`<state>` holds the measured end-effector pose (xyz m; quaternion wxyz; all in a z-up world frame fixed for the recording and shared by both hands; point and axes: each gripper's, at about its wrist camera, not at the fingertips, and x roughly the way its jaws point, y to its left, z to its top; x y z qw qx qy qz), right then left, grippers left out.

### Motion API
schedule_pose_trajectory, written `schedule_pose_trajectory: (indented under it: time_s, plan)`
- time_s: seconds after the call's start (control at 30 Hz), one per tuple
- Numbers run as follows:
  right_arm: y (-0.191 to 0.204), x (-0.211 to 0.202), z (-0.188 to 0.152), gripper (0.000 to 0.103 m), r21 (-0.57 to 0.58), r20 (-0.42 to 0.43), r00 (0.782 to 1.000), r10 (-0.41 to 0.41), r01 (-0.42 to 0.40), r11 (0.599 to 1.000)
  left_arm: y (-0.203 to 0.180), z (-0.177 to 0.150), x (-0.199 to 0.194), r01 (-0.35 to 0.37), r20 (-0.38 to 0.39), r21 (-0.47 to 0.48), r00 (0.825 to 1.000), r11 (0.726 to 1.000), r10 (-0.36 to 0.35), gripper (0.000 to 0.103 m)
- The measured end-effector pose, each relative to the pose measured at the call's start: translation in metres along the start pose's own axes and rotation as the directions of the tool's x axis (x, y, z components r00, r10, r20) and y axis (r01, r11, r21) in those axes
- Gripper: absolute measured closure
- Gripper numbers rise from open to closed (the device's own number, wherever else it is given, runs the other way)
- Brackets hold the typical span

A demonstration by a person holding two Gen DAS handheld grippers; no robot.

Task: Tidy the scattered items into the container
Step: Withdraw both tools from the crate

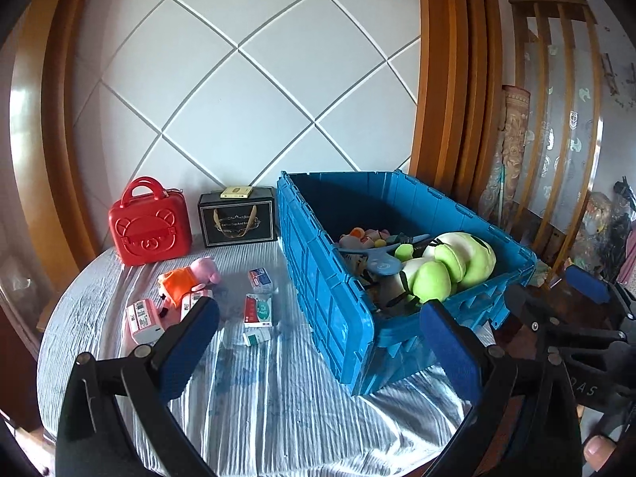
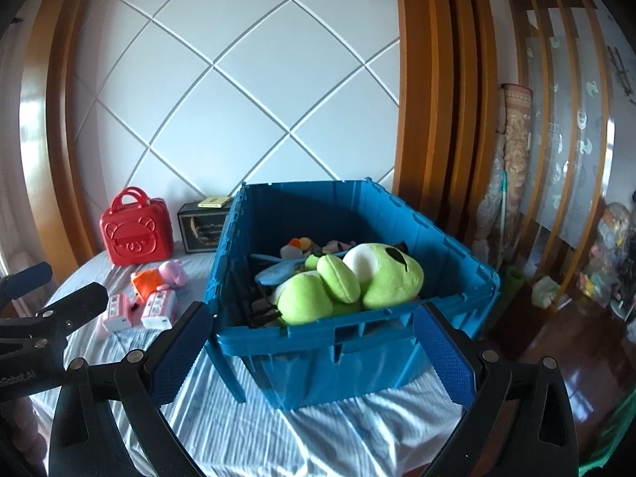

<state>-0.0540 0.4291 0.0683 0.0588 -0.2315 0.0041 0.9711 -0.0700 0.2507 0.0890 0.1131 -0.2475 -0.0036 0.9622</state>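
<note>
At the far left of the worktop point(image 1: 258, 417), covered in a striped pale cloth, a red bear-faced case point(image 1: 150, 224) stood upright near the wall, with a black gift box point(image 1: 237, 219) just beside it to the right. In front of them lay the scattered things: a pink pig plush in an orange dress point(image 1: 190, 276), two pink packets point(image 2: 137, 312) side by side near it, and further right three small boxes point(image 1: 259, 310) in a loose line running toward the camera. The left gripper point(image 1: 318, 342) hung above the cloth with its blue-padded fingers spread wide and nothing between them. To the right stood the blue crate point(image 1: 330, 290), lid off, resting on the worktop, its near corner close to the small boxes. Inside it a green frog plush point(image 2: 349, 282) lay against the near wall on top of a blue plastic piece and other small toys. The right gripper point(image 2: 314, 349) hovered before the crate's near wall, fingers likewise wide apart and empty.
</note>
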Motion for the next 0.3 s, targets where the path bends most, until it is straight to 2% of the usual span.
schedule_pose_trajectory:
  time_s: [0.3]
  plan:
    - [-0.028, -0.008, 0.0, 0.0, 0.036, 0.009, 1.0, -0.027, 0.027, 0.999, -0.031, 0.001, -0.006, 0.015, 0.004, 0.033, 1.0, 0.999, -0.015, 0.0]
